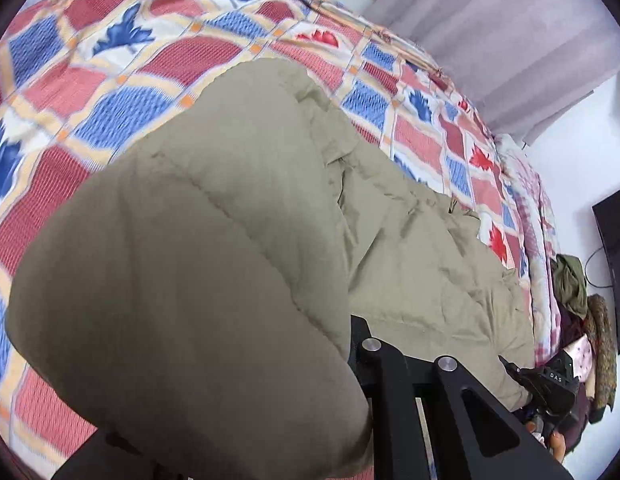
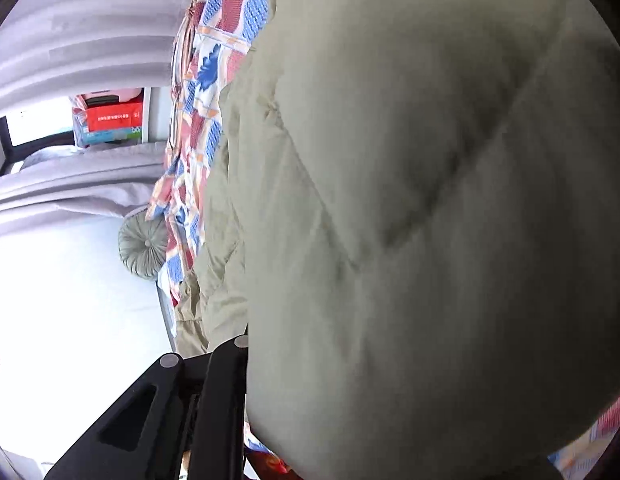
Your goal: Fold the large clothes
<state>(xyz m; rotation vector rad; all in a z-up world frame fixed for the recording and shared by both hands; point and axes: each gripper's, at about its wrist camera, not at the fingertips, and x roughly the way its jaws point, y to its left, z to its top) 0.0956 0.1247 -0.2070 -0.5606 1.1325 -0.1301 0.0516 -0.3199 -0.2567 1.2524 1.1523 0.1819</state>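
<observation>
A khaki padded jacket (image 1: 237,216) lies across the checked bedspread (image 1: 109,80). Grey curtains (image 1: 510,32) hang beyond. Left gripper (image 1: 350,344) and right gripper (image 2: 245,336) each pinch its fabric.

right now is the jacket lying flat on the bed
No, the left wrist view shows a puffy part of the jacket bunched up close to the camera, above the bed, with the rest trailing down.

"DAS", seemingly, on the black right gripper (image 1: 556,384).
</observation>
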